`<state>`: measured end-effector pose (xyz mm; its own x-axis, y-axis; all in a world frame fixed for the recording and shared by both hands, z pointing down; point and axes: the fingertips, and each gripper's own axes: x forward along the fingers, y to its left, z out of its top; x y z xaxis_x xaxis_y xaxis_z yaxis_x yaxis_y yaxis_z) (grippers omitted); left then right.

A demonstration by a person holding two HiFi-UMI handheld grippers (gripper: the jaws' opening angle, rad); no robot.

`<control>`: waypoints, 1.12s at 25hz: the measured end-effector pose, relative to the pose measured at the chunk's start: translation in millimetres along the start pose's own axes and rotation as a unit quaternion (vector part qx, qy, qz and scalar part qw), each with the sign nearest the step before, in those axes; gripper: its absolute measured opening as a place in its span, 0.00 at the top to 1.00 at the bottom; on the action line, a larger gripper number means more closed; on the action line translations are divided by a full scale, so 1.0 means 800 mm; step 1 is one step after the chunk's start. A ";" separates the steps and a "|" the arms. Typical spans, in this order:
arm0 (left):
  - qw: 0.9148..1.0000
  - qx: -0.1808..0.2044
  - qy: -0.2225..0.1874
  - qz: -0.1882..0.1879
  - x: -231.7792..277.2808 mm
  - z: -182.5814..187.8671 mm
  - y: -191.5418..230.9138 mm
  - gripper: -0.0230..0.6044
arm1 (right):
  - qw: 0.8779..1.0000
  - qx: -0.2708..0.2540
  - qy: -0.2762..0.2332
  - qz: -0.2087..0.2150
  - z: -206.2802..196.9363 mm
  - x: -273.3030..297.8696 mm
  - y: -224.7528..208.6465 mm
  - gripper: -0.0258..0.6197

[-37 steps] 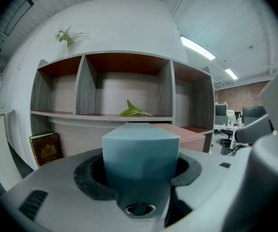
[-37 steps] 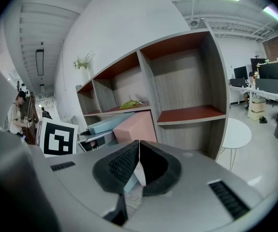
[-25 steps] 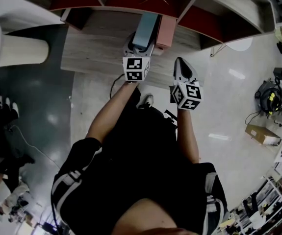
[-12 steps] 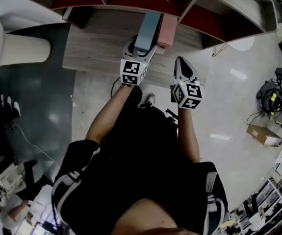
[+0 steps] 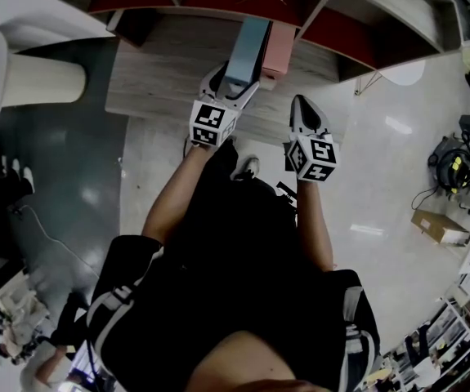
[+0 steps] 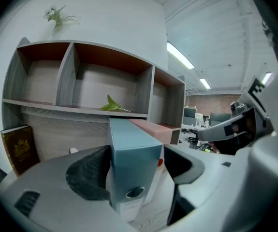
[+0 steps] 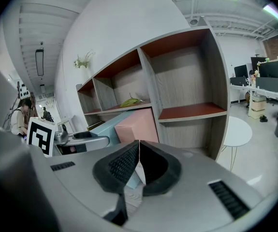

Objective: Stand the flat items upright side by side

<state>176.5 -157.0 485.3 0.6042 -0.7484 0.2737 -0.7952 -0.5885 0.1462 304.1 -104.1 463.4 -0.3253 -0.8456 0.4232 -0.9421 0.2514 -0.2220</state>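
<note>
My left gripper (image 5: 236, 86) (image 6: 135, 169) has just been opening up. The blue binder (image 5: 247, 46) (image 6: 129, 146) is between the jaws, with the left pad (image 6: 88, 173) against its side and the right pad (image 6: 184, 164) clear of it, so I'm not squeezing it. In the head view my left forearm reaches straight out from my body and the gripper points to about 1 o'clock, tipped a little below level.

The blue binder stands upright on the wooden ledge (image 5: 169, 72), spine toward me. The pink binder (image 5: 277, 51) (image 6: 151, 126) (image 7: 136, 124) stands upright just beside it at 3 o'clock.

My right gripper (image 5: 302, 109) (image 7: 138, 164) sits at about 4 o'clock from the left one. Its pads are pressed together with nothing in them. That elbow is bent, and the gripper points at 12 o'clock, short of the ledge and over the floor (image 5: 382, 162).

Farther out, the shelf (image 6: 76, 111) runs along the wall. A brown book (image 6: 19, 146) leans at 9 o'clock of the blue binder.
</note>
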 end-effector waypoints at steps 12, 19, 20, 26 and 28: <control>1.000 0.002 0.011 0.014 -0.017 -0.019 0.010 0.52 | 1.000 0.000 0.001 0.003 -0.005 -0.004 0.005 0.91; 1.000 -0.008 0.009 0.007 -0.003 -0.013 0.010 0.52 | 1.000 -0.003 0.004 0.004 -0.007 -0.001 0.013 0.91; 1.000 -0.011 0.009 0.006 0.000 -0.012 0.010 0.52 | 1.000 -0.002 0.004 0.004 -0.007 0.000 0.013 0.91; 1.000 -0.013 0.017 0.008 0.016 -0.016 0.012 0.52 | 1.000 -0.003 0.006 -0.002 -0.005 0.006 0.014 0.91; 1.000 -0.015 0.010 0.000 0.021 -0.011 0.009 0.52 | 1.000 -0.002 0.007 -0.005 -0.006 0.008 0.013 0.91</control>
<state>180.5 -171.3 499.4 0.6032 -0.7420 0.2925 -0.7966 -0.5789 0.1743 292.1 -104.8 468.4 -0.3168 -0.8411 0.4383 -0.9457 0.2444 -0.2144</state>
